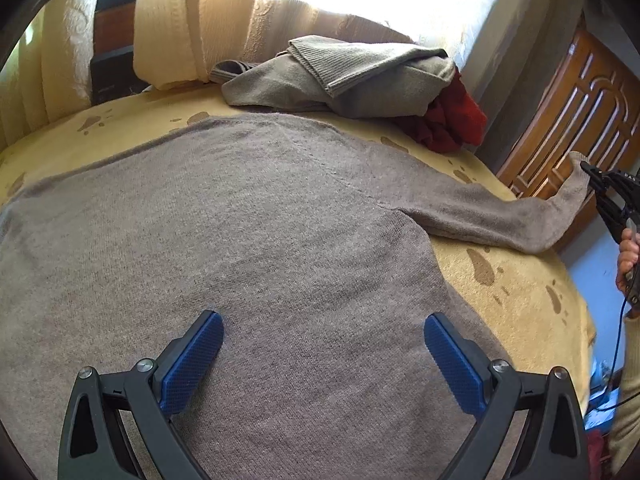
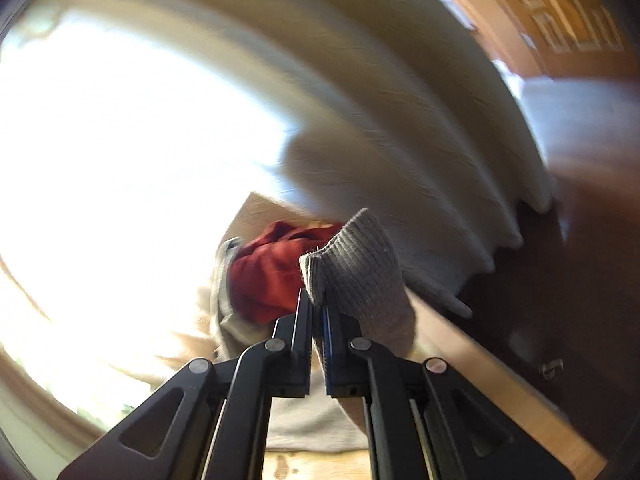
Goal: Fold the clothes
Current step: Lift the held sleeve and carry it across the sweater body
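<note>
The left gripper point(image 1: 323, 334) is held low with its jaws spread wide. The right gripper point(image 2: 317, 300) is clamped tight, raised and gripped by a hand point(image 1: 629, 258).

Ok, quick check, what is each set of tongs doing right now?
Left tongs: open, holding nothing, above the grey sweater.
Right tongs: shut on the sweater's sleeve cuff, lifted off the bed.

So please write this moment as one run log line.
left gripper: open over grey sweater | right gripper: shut on sleeve cuff, lifted | fold: not done
</note>
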A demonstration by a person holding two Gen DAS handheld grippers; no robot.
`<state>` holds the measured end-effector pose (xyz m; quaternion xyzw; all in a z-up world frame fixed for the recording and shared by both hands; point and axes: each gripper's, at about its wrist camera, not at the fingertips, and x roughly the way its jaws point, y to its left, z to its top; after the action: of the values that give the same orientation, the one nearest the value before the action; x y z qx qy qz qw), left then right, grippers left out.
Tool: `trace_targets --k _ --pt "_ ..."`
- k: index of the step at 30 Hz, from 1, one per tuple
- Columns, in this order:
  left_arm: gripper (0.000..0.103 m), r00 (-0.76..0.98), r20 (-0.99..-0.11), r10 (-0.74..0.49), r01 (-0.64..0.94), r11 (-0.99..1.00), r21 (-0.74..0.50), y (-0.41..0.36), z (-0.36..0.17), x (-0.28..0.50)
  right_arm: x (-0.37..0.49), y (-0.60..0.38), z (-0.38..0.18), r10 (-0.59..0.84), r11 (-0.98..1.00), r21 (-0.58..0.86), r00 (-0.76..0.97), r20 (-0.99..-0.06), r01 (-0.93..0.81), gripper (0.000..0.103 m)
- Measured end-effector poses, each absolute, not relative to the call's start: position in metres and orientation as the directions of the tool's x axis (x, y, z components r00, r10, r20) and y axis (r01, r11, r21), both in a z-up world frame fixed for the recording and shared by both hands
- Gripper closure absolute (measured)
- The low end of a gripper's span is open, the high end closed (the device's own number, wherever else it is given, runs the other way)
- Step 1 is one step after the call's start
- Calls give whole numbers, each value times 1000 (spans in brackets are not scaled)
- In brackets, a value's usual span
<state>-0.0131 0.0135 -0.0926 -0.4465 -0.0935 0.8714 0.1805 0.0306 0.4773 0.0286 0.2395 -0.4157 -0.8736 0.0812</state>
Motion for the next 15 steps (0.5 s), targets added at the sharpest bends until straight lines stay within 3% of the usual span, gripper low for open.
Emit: trace_targets --k 8,15 --pt "1 -599 -697 394 -99 -900 -424 -42 -60 9 -16 337 96 -518 -717 661 -805 -291 222 98" --pt "1 -686 -666 292 44 -898 -439 -125 -48 53 -52 193 100 -669 -692 605 -665 -332 394 98"
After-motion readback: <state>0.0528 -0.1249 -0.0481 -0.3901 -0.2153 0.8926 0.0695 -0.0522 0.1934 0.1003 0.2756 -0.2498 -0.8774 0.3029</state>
